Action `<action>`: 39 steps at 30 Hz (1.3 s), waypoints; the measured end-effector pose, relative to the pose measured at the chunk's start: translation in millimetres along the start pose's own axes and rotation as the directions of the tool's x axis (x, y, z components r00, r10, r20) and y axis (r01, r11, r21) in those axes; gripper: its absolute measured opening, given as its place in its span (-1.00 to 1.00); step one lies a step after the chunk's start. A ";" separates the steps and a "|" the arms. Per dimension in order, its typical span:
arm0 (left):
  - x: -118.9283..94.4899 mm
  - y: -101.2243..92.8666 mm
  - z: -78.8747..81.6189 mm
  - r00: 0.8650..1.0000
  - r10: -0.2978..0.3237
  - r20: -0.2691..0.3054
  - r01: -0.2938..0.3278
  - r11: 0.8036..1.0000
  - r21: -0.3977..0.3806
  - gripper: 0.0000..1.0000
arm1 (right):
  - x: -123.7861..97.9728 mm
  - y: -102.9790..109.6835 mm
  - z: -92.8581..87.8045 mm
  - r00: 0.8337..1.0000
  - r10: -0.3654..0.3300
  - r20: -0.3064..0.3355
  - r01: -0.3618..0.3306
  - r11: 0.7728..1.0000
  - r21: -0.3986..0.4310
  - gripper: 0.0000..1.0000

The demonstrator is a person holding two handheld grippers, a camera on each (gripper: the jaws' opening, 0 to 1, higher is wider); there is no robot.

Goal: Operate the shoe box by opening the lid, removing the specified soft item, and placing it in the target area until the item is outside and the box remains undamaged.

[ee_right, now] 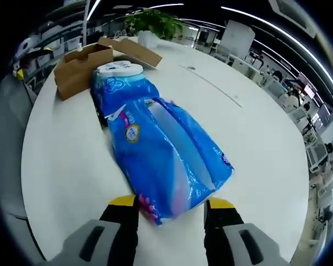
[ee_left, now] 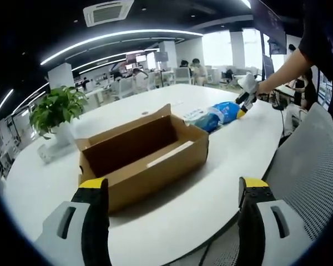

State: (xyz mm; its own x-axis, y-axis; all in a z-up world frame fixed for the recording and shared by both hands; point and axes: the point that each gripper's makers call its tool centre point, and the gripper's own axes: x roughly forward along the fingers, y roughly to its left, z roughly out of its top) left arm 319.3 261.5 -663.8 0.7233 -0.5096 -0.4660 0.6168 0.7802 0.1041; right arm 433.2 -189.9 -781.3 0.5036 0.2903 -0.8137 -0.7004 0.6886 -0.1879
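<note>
The brown cardboard shoe box (ee_left: pixel 155 166) stands on the white table (ee_left: pixel 127 108) with its lid flaps open and its inside bare. My left gripper (ee_left: pixel 173 191) is open, held back from the box's near side. A blue plastic pack of white paper rolls (ee_right: pixel 161 149) lies on the table outside the box (ee_right: pixel 80 66). My right gripper (ee_right: pixel 172 204) is shut on the pack's near end, one jaw pressing each side. In the left gripper view the right gripper (ee_left: pixel 245 100) sits at the far end of the blue pack (ee_left: pixel 219 113), beyond the box.
A potted green plant (ee_left: pixel 55 111) stands left of the box, near the table's edge. A grey mesh chair (ee_left: pixel 311 166) is at the right. A person's arm (ee_left: pixel 283 72) reaches in over the table. Desks and people fill the office behind.
</note>
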 end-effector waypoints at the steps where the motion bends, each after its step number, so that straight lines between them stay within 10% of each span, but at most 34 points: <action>1: -0.1 0.0 0.1 1.000 0.000 0.000 0.000 1.000 0.000 0.94 | 0.5 0.7 0.9 1.000 0.009 0.003 -0.009 1.000 -0.010 -0.13; 23: 0.3 -0.9 1.3 1.000 -0.003 0.007 0.003 1.000 0.005 0.94 | -16.5 -7.5 10.4 0.999 -0.004 0.033 0.003 1.000 0.030 0.05; 39: -1.0 0.5 2.9 1.000 0.005 0.015 -0.005 1.000 -0.002 0.96 | -50.0 4.3 58.6 0.995 0.049 0.090 -0.045 0.998 -0.046 0.09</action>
State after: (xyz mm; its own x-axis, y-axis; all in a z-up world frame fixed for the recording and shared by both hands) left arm 319.8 261.4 -660.8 0.7306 -0.5112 -0.4526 0.6129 0.7832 0.1049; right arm 434.6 -162.5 -709.2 0.5123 0.3822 -0.7690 -0.7447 0.6437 -0.1762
